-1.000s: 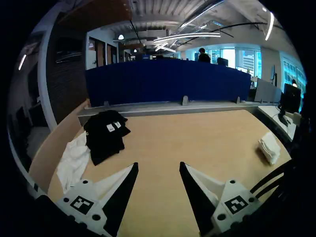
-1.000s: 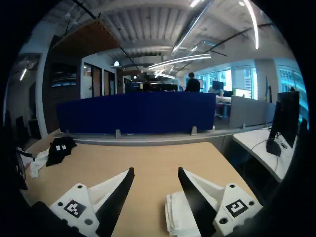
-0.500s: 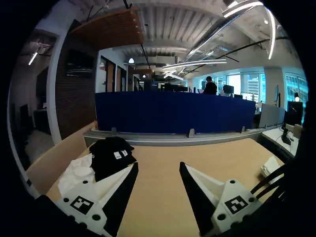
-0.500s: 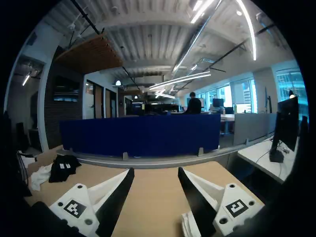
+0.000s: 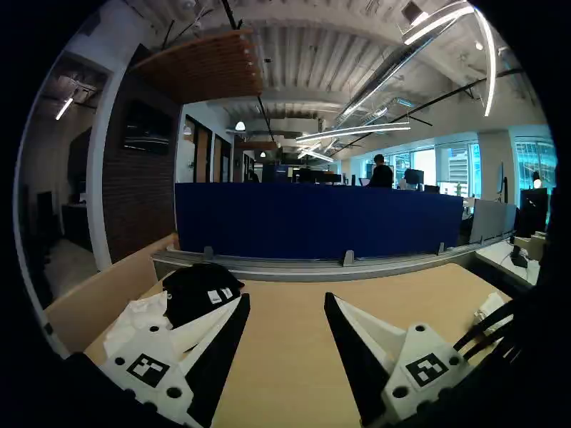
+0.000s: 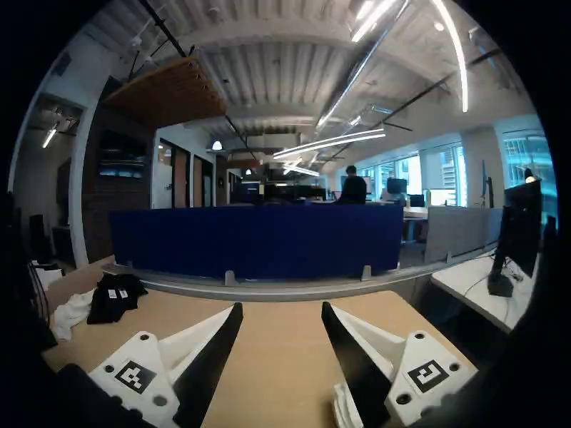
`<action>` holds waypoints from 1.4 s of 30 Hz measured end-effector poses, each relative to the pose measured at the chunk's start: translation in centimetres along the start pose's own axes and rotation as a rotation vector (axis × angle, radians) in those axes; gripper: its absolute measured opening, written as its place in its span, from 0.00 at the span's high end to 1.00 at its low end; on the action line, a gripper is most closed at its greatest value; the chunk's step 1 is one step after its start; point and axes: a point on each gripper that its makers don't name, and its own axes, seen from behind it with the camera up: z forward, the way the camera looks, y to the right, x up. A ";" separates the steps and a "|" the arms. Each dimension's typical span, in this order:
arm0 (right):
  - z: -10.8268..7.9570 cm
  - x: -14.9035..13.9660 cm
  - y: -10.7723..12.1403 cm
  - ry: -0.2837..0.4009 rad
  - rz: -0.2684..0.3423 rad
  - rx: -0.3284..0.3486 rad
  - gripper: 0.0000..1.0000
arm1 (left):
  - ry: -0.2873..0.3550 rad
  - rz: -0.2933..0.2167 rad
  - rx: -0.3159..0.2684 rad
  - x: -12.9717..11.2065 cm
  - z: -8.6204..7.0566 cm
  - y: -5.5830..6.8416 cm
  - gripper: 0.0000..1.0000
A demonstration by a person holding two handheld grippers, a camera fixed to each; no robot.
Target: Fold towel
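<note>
Left gripper view, own gripper: the left gripper (image 5: 285, 297) is spread wide and holds nothing, raised over the wooden desk (image 5: 400, 292).
Right gripper view, own gripper: the right gripper (image 6: 281, 305) is equally wide and empty, pointing level toward the blue partition (image 6: 257, 239).
Folded white towel: a stack at the desk's right edge, just beside the right gripper's right finger (image 6: 341, 412).
Crumpled white cloth: at the desk's left edge (image 5: 135, 321), probably the towel left to fold; I cannot tell for sure.
Black garment: touching that cloth and lying partly over it (image 5: 196, 289).
Risk, snagging: a pinch on the white cloth could drag the black garment along, because the two overlap.
Risk, aim: both grippers look across the desk, not down, so a reach from this pose could miss the fabric.
Risk, finished stack: lowering the right gripper carelessly could nudge the folded towel open or off the right edge.
</note>
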 end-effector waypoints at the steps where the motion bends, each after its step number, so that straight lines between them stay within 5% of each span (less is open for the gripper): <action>1: 0.1 -0.1 -0.1 0.001 -0.004 0.002 0.15 | 0.004 0.004 -0.001 -0.2 0.1 0.0 0.24; 17: 0.9 -2.9 -1.6 0.022 -0.035 -0.007 0.15 | 0.068 0.020 -0.011 -4.1 0.9 0.6 0.24; 42: 1.3 -5.8 -1.8 0.005 -0.119 -0.024 0.15 | 0.117 0.030 0.031 -11.6 1.1 -1.2 0.24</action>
